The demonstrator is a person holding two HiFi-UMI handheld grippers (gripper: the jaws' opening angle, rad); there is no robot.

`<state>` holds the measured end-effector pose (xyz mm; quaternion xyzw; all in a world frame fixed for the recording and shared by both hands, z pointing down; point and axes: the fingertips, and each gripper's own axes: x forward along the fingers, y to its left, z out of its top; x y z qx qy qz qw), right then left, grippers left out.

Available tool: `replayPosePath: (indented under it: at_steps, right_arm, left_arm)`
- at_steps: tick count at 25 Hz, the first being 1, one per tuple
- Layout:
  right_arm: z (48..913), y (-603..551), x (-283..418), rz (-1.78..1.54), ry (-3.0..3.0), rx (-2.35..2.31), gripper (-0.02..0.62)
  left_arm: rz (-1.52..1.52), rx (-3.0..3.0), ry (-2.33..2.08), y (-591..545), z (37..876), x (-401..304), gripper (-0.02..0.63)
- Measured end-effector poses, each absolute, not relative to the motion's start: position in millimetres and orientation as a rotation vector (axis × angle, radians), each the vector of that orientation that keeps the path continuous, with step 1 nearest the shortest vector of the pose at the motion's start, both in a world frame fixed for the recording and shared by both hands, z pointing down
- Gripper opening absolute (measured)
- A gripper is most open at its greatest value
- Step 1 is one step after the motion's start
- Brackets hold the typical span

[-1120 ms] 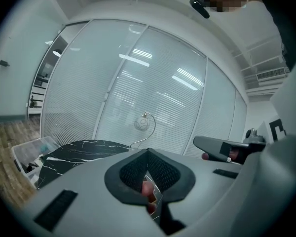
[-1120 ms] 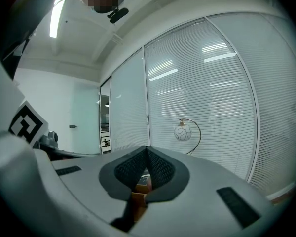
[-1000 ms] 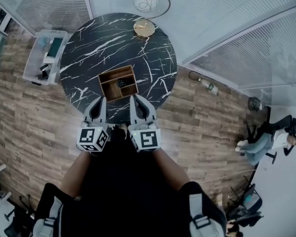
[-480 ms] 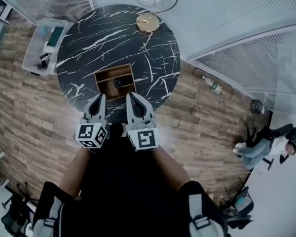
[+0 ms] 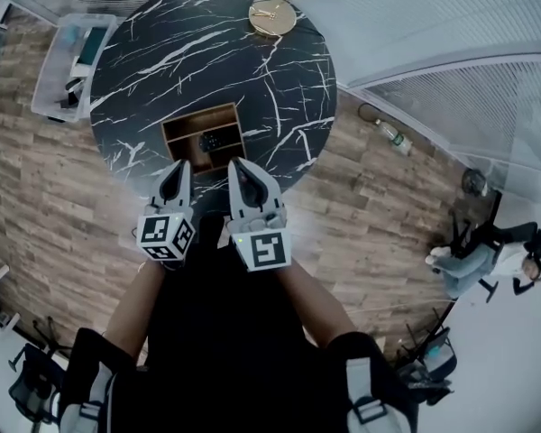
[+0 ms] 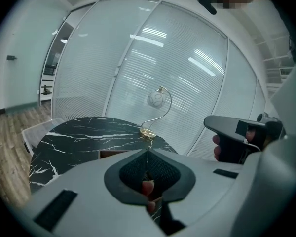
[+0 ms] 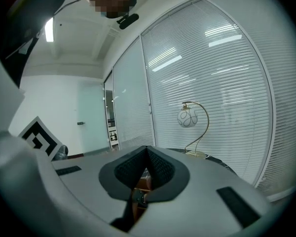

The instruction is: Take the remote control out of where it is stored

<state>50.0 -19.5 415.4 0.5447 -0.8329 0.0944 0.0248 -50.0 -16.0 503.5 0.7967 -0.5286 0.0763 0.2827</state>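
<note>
Hovering side by side at the lower centre of the head view, the left hand-held gripper (image 5: 175, 177) and the right hand-held gripper (image 5: 242, 171) each have their jaws pressed together with nothing between them. Their tips lie over the near edge of the round black marble tabletop (image 5: 171, 52). Just above them in the frame sits an open wooden box (image 5: 182, 126), with the dark remote control (image 5: 209, 140) lying inside it, apart from both grippers.

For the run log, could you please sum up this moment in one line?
left claw: shut, empty | right claw: shut, empty | remote: in wooden box on table, untouched
</note>
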Motion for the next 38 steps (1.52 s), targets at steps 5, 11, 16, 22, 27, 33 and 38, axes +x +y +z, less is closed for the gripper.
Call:
replayPosePath:
  at_steps: [5, 11, 16, 22, 27, 33, 38]
  right_arm:
    - [429, -23, 49, 0.319, -2.573, 1.655, 0.002]
    - [440, -28, 51, 0.345, -2.557, 1.650, 0.002]
    - [446, -36, 52, 0.371, -2.551, 1.675, 0.002]
    - [457, -43, 54, 0.402, -2.537, 1.661, 0.002]
    - [465, -48, 54, 0.412, -2.531, 1.647, 0.002]
    - [471, -51, 55, 0.430, -2.523, 1.641, 0.002]
    - [475, -54, 56, 0.445, -2.515, 1.643, 0.002]
  left_arm:
    - [0.224, 2.099, -1.395, -18, 524, -47, 0.009]
    - [0.226, 2.067, -1.360, -22, 544, -39, 0.011]
    - [0.242, 2.038, -1.366, -30, 561, -37, 0.011]
    - [0.233, 2.009, -1.333, -33, 574, -30, 0.054]
    - [0.255, 1.988, -1.315, -34, 585, -26, 0.081]
    - [0.271, 1.963, -1.302, -38, 594, -24, 0.101]
    - [0.278, 1.952, -1.288, -41, 600, -22, 0.104]
